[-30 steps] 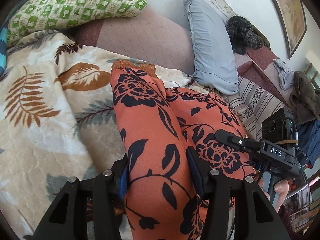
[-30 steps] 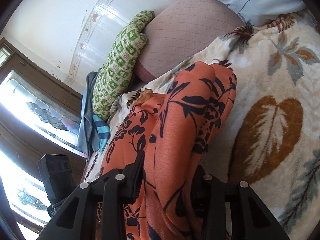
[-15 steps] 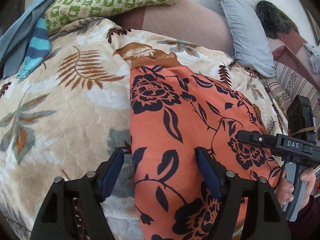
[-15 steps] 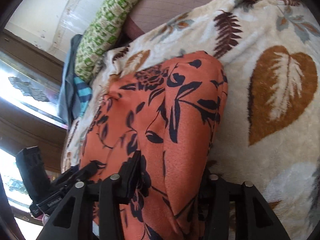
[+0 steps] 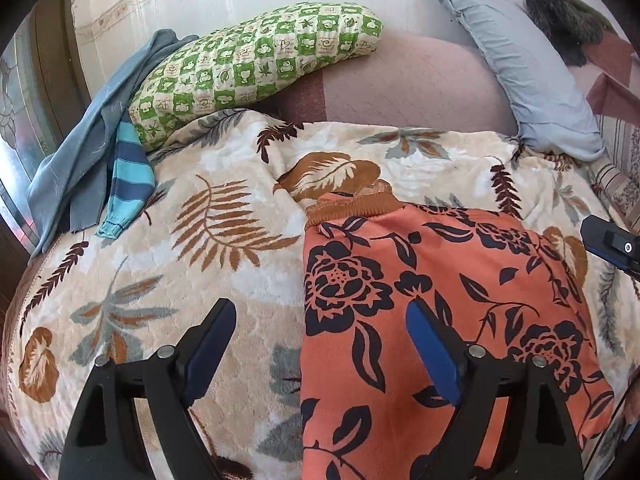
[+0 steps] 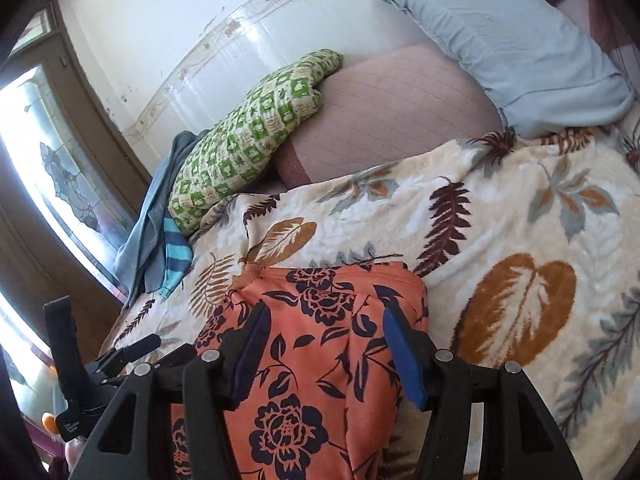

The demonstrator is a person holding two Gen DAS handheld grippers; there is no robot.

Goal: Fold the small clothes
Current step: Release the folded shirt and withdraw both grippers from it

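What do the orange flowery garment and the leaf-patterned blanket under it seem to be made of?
The orange garment with black flowers looks like thin, smooth woven or knit cloth with a matte face and a ribbed brown band at its far end. The cream leaf-print blanket looks like thick plush fleece: fuzzy, embossed pile. Exact fibres cannot be told.

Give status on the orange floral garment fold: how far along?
Done: orange floral garment lies folded flat on the leaf-print blanket. In hand: nothing; left gripper and right gripper are open above it. Left: possibly another fold, and the striped blue clothes beside the green pillow.
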